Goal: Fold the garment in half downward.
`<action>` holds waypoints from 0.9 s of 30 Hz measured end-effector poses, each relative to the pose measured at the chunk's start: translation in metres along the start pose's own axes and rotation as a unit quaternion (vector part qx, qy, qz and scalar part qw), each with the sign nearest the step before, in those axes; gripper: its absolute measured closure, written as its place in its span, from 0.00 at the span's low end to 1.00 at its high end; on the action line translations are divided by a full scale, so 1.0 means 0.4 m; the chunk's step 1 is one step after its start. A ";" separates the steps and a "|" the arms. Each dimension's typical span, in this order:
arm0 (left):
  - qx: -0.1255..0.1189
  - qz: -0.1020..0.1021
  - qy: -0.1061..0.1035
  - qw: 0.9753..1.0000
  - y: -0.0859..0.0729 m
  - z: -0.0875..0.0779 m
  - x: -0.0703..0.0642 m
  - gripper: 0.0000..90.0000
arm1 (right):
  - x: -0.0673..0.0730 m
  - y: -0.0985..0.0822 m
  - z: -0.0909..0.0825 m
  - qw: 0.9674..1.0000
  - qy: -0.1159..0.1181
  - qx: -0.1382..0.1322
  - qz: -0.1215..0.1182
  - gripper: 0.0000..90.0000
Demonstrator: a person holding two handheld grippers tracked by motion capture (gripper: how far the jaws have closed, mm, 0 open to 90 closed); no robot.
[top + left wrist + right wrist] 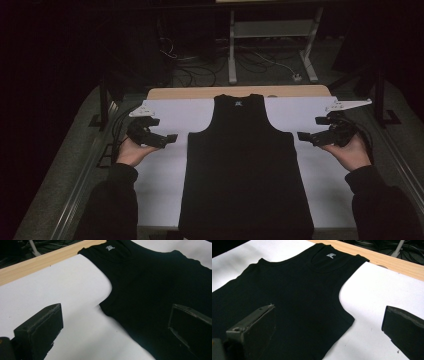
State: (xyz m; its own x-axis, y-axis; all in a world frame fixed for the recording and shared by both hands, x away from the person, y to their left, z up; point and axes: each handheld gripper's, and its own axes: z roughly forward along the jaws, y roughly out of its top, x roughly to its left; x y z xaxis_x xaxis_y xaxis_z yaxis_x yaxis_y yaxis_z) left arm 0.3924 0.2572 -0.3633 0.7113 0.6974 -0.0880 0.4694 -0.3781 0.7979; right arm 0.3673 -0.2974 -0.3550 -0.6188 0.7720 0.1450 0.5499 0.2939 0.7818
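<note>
We are holding a gripper in each hand over a table covered in a white sheet (pixel 165 175), and a black tank top (pixel 245 165) is lying flat in the middle of that sheet, neck toward twelve o'clock and hem hanging just past the near edge at six o'clock. A small white label (pixel 238 104) is showing inside the neckline. Beyond the sheet, a strip of bare wooden table edge (pixel 200 92) is running along the far side.

Our left gripper (pixel 165 140) is hovering at about nine o'clock of the garment, just off its left armhole, with the jaws pointing inward toward the fabric. In the left gripper view its two black jaws are standing wide apart with nothing between them; one is sitting over the white sheet and the other is hanging above the black cloth, though we cannot tell whether it is touching.

Our right gripper (pixel 306 137) is mirroring it at about three o'clock, just beside the right armhole, jaws also pointing inward. In the right gripper view the jaws are likewise spread wide and gripping nothing, one over the tank top's chest and one over the bare sheet.

Beyond the table, cables (pixel 195 75) are trailing across the dark floor near a white metal stand (pixel 232 55).
</note>
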 end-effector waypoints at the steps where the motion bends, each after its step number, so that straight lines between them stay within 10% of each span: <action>1: 0.000 0.000 -0.001 1.000 0.001 0.002 0.002 0.00 | 0.000 0.002 0.003 1.000 0.002 0.001 0.000 0.00; 27: 0.020 0.007 -0.015 1.000 0.067 0.086 0.028 0.00 | -0.045 0.070 0.073 1.000 -0.001 0.013 0.007 0.00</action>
State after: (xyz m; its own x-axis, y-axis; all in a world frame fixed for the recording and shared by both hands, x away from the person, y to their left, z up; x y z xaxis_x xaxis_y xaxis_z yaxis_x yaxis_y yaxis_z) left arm 0.4307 0.2339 -0.3634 0.7334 0.6730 -0.0953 0.4791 -0.4124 0.7748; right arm 0.4102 -0.2865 -0.3536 -0.6107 0.7767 0.1542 0.5720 0.2980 0.7642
